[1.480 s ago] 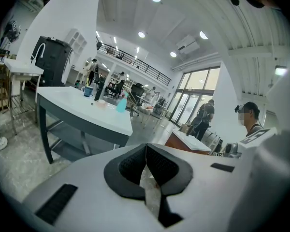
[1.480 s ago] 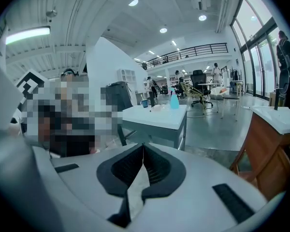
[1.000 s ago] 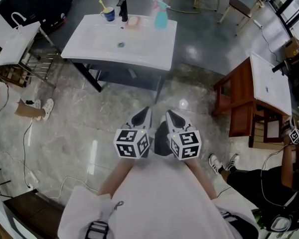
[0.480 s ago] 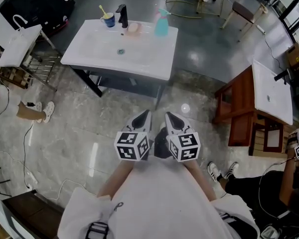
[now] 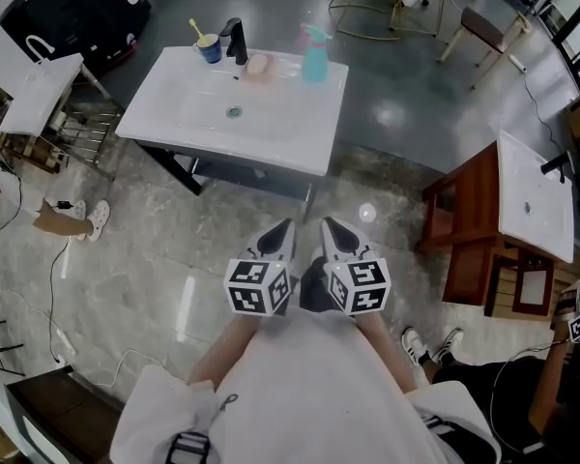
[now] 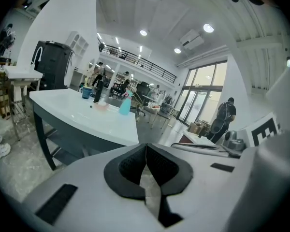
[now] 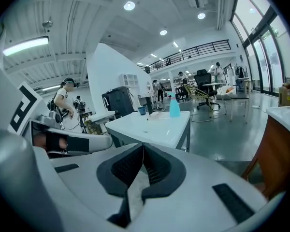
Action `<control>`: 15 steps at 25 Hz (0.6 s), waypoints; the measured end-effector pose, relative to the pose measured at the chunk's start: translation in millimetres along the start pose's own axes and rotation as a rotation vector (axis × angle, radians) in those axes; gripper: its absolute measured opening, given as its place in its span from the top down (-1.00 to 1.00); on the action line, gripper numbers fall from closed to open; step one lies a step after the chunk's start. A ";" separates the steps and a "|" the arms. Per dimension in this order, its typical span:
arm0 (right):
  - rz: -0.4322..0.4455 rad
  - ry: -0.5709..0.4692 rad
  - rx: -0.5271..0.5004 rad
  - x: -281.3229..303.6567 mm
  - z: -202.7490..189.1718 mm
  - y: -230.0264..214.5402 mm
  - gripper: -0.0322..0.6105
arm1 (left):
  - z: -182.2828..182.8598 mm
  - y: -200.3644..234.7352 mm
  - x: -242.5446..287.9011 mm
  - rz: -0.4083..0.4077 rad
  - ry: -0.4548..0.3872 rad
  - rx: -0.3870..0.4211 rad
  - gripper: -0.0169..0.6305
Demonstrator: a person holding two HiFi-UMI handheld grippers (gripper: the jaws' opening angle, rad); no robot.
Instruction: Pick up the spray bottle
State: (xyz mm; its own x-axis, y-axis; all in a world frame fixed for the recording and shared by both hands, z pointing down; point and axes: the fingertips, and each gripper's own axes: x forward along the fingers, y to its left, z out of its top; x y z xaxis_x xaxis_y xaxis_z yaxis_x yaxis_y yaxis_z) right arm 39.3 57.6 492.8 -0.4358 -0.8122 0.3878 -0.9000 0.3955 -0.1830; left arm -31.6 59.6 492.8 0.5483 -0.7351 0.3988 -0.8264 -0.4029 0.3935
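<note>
Left gripper (image 5: 279, 230) and right gripper (image 5: 330, 227) were pinched shut, empty, so I'd have neared the spray bottle (image 5: 314, 54) by the washstand's (image 5: 280, 129) far-right corner before opening.

A white washbasin top (image 5: 280, 129) is carried on dark legs over the grey floor (image 5: 155, 249). Along its far edge are set a blue cup (image 5: 210, 48), a black tap (image 5: 236, 37), a pink soap (image 5: 257, 65) and the spray bottle (image 5: 314, 58).

On the counter's (image 5: 280, 138) far edge stood the cup (image 5: 210, 49), faucet (image 5: 237, 39), soap (image 5: 258, 65) and spray bottle (image 5: 314, 56), left to right, well beyond the left claw (image 5: 284, 227) and right claw (image 5: 328, 224).
</note>
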 end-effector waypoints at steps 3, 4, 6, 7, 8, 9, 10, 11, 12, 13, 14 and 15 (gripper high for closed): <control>-0.001 0.009 0.011 7.6 2.9 -14.3 0.81 | 6.1 2.4 13.2 0.014 0.006 -0.004 0.87; 0.001 0.012 0.010 10.9 4.1 -18.1 0.81 | 7.6 3.7 17.7 0.018 0.008 -0.007 0.87; 0.002 0.017 0.010 17.7 6.8 -26.9 0.81 | 9.7 5.1 27.1 0.025 0.015 -0.014 0.87; 0.000 0.018 0.012 20.8 8.6 -31.8 0.81 | 10.6 5.0 31.7 0.027 0.019 -0.016 0.87; -0.004 0.016 0.012 23.4 11.0 -36.9 0.81 | 11.8 4.8 36.0 0.029 0.022 -0.017 0.87; -0.010 0.014 0.011 25.6 13.5 -42.0 0.81 | 13.0 4.5 40.5 0.031 0.026 -0.018 0.87; -0.015 0.012 0.008 27.5 15.4 -47.2 0.81 | 14.3 4.0 45.2 0.033 0.028 -0.019 0.87; -0.019 0.012 0.009 29.2 16.5 -52.7 0.81 | 15.5 3.1 50.4 0.034 0.029 -0.020 0.87; -0.022 0.014 0.012 31.0 16.9 -58.3 0.81 | 16.9 1.8 55.8 0.034 0.030 -0.020 0.87; -0.024 0.018 0.017 33.2 17.0 -63.7 0.81 | 18.5 0.5 61.0 0.034 0.031 -0.020 0.87; -0.024 0.023 0.021 35.6 17.1 -68.6 0.81 | 20.1 -0.6 65.9 0.034 0.032 -0.020 0.87; -0.023 0.027 0.023 38.3 17.4 -72.5 0.81 | 21.6 -1.1 70.3 0.035 0.034 -0.021 0.87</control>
State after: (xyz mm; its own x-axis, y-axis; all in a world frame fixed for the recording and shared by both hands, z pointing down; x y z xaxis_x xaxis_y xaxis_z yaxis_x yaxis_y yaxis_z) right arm 87.8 -9.7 505.1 -0.4150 -0.8091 0.4162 -0.9098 0.3665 -0.1946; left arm 5.0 -3.4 502.5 0.5237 -0.7295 0.4401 -0.8423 -0.3659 0.3958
